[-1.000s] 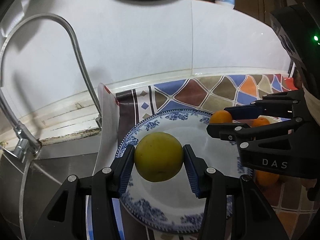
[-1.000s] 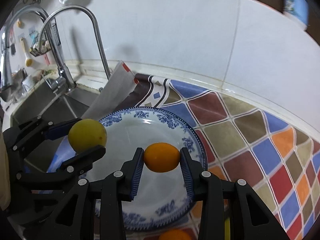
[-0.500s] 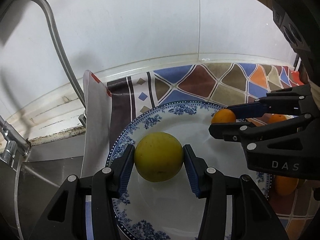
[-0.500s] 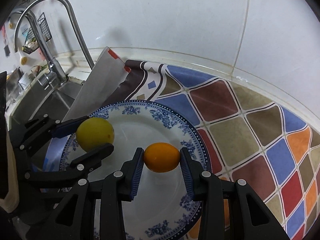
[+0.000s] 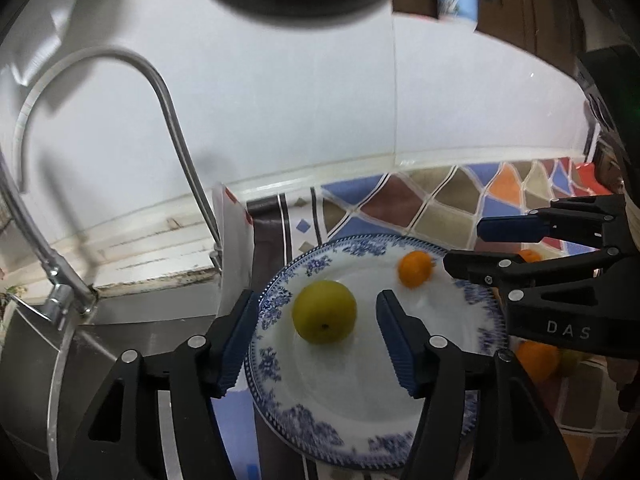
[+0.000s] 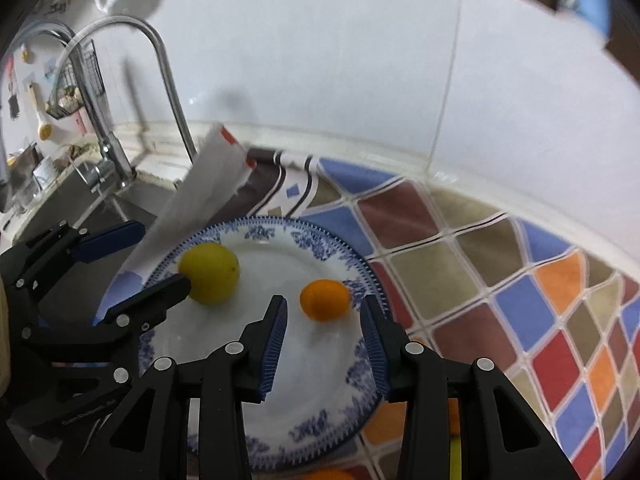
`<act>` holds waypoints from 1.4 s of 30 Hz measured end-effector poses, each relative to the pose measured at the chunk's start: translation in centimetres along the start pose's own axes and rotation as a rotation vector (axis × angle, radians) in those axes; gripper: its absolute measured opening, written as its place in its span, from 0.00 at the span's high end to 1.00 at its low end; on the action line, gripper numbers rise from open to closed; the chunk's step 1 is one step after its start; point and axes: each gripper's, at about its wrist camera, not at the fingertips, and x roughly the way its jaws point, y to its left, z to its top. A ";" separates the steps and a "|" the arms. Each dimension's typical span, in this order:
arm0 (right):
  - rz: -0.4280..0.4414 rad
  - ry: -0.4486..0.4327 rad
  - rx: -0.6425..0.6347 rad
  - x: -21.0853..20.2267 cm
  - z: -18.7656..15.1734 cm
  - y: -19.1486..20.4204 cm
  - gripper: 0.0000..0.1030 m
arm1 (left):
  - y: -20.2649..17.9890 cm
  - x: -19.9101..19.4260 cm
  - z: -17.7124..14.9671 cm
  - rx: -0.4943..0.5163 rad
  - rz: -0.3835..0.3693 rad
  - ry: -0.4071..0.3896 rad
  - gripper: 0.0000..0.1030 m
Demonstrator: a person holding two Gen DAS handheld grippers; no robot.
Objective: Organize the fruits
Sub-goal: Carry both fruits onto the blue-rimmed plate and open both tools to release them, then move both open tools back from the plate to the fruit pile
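Observation:
A yellow-green round fruit [image 5: 324, 312] lies on the blue-and-white plate [image 5: 280, 384], between the spread fingers of my open left gripper [image 5: 316, 320]. A small orange [image 5: 414, 269] lies on the same plate further right. In the right wrist view the orange [image 6: 325, 300] lies just ahead of my open right gripper [image 6: 324, 320], with the yellow-green fruit [image 6: 210, 267] to its left on the plate [image 6: 320, 420]. Both grippers are raised above the plate and hold nothing.
A curved metal faucet [image 5: 160, 92] and a steel sink [image 5: 32, 360] are to the left. A colourful tiled mat [image 6: 520, 280] covers the counter. More oranges [image 5: 534, 358] lie right of the plate. A white tiled wall [image 5: 300, 100] is behind.
Both grippers opened and let go of their fruits, which now lie on the plate. Both grippers pulled up and back from the plate.

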 end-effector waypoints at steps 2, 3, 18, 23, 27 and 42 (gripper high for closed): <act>-0.016 -0.035 0.004 -1.7 -0.5 0.2 0.55 | -0.2 -1.4 0.1 -0.001 0.000 -0.025 0.35; -0.023 -0.057 0.006 -2.7 -0.8 0.3 0.54 | -0.4 -2.2 0.1 0.000 0.003 -0.038 0.33; -0.161 -0.246 0.102 -14.2 -5.7 0.1 0.24 | -3.8 -10.9 -1.5 0.002 -0.033 -0.162 0.12; -0.189 -0.286 0.119 -16.8 -7.4 -0.5 0.20 | -5.8 -12.8 -2.0 0.013 -0.025 -0.191 0.09; -0.198 -0.315 0.134 -18.3 -8.7 -1.6 0.20 | -7.4 -14.0 -2.6 0.003 -0.022 -0.201 0.07; -0.156 -0.306 0.053 -20.4 -12.9 -6.3 0.20 | -14.8 -15.1 -3.9 0.028 0.038 -0.236 0.07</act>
